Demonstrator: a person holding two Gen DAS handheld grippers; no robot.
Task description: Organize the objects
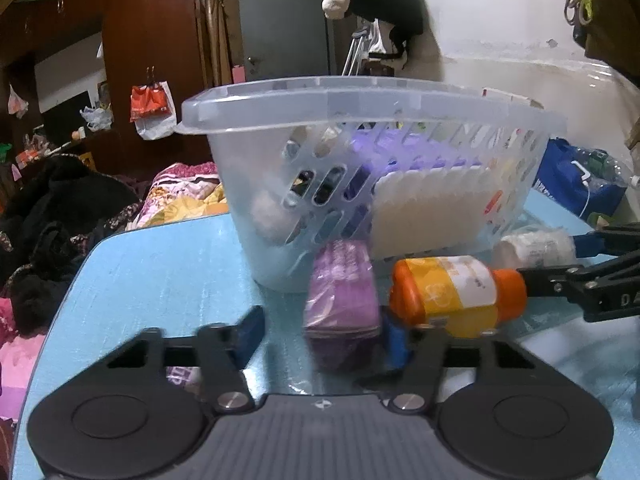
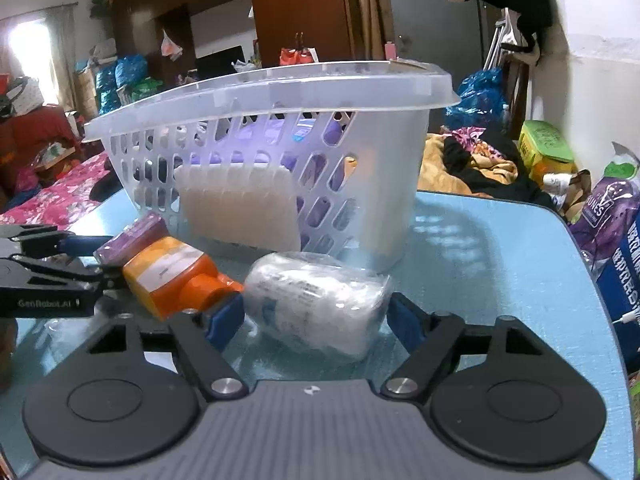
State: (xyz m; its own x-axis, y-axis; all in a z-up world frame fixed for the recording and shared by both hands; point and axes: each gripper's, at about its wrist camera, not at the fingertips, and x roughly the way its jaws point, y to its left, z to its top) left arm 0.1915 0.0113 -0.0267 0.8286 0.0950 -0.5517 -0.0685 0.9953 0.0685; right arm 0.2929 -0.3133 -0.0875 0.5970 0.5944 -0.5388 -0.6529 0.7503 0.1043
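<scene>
Jaws of the left gripper [image 1: 322, 334] are set around one purple wrapped packet [image 1: 342, 304], contact unclear; right gripper [image 2: 316, 316] jaws flank one clear-wrapped white roll [image 2: 316, 306]. One orange-capped yellow bottle [image 1: 456, 294] is laid on the blue tabletop [image 1: 160, 276] before one translucent slotted plastic basket [image 1: 360, 104].

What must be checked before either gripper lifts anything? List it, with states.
1. Purple packet between the left gripper's jaws: ok.
2. Left jaws pressing the packet: not ok, there is a gap on one side.
3. Wrapped white roll between the right gripper's jaws: ok.
4. Right jaws gripping the roll: cannot tell.
5. Orange bottle clear of both grippers: not ok, it crowds them.
6. Basket upright: ok.
</scene>
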